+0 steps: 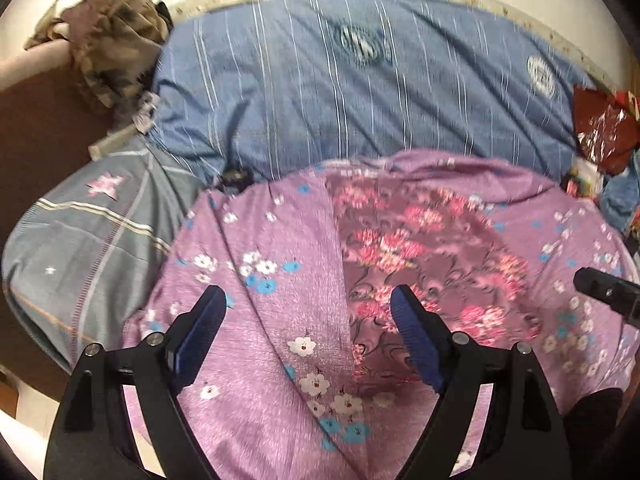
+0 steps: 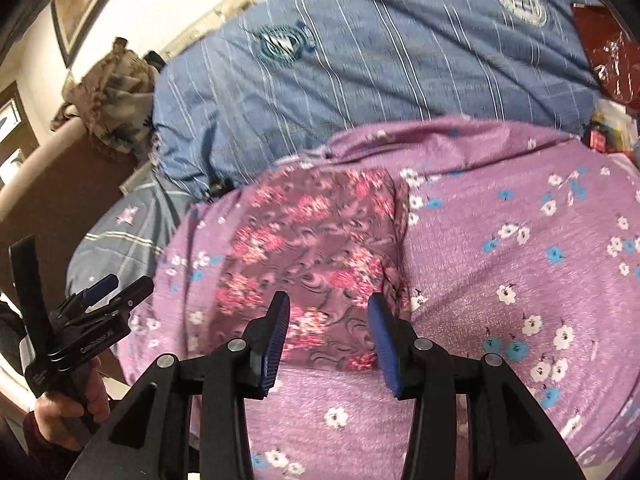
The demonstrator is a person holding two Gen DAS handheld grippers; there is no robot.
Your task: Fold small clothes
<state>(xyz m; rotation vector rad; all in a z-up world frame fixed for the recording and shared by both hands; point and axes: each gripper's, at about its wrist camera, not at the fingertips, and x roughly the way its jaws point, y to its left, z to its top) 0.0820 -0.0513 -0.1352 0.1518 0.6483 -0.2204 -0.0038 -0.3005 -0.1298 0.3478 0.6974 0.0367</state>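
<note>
Fingers of left gripper (image 1: 308, 336): spread wide, nothing between them; they hang above the lilac sheet and the left edge of the folded cloth, not touching either.
Fingers of right gripper (image 2: 329, 336): partly spread, with no cloth pinched; the near edge of the folded cloth shows in the gap below them.
Folded cloth (image 2: 316, 252): small mauve garment with pink and red flower print, folded into a rough rectangle, lying flat on the lilac sheet, near the front of the bed.
Lilac sheet (image 2: 500, 280): purple cover with small white and blue flowers, spread under the folded cloth and around it on all sides.
Blue quilt (image 1: 320, 92): blue with thin white stripes and round emblems, lying behind the lilac sheet, touching its far edge.
Grey pillow (image 1: 92, 240): grey-blue with pale lines and a pink star, to the left of the lilac sheet.
Camouflage cloth (image 1: 116, 44): bunched at the far left corner, beside the blue quilt.
Red packet (image 1: 604, 128): shiny red wrapping at the right edge of the bed.
Hand (image 2: 68, 412): it grips the handle of the left gripper, seen in the right wrist view at lower left.
</note>
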